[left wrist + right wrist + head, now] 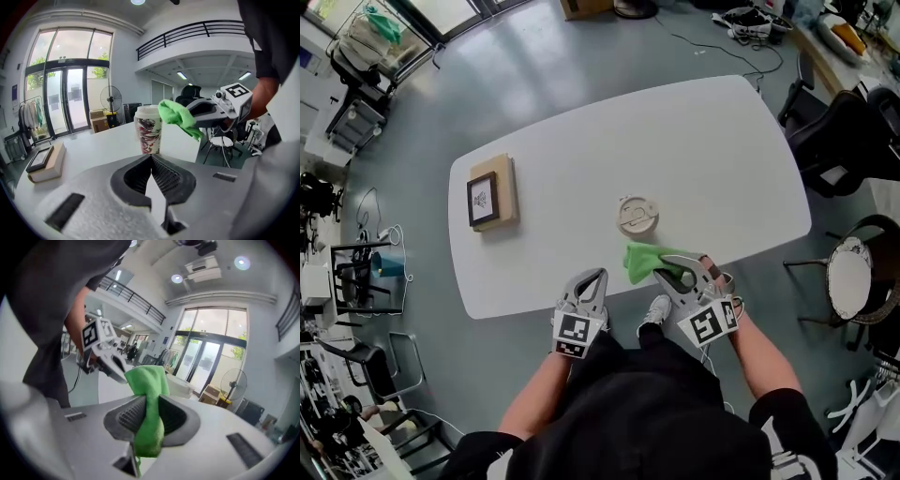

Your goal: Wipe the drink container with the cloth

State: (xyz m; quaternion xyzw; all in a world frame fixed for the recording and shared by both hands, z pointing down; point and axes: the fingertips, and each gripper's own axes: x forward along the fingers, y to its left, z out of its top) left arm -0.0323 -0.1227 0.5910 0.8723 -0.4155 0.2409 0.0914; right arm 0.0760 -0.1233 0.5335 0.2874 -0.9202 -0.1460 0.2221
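A lidded paper cup (637, 216) with a patterned sleeve stands upright on the white table (703, 141); the left gripper view shows it (148, 129) straight ahead of the jaws. My right gripper (667, 268) is shut on a green cloth (643, 261), held just in front of the cup and a little above the table's near edge. In the right gripper view the cloth (147, 380) bunches between the jaws and hides most of the cup's lid (180, 386). My left gripper (596, 275) hovers at the near table edge, left of the cloth, shut with nothing in it.
A framed picture lies on a book (492, 194) at the table's left. Office chairs (848, 131) and a round stool (855, 278) stand off the right end. Shelving and carts (356, 272) line the floor to the left.
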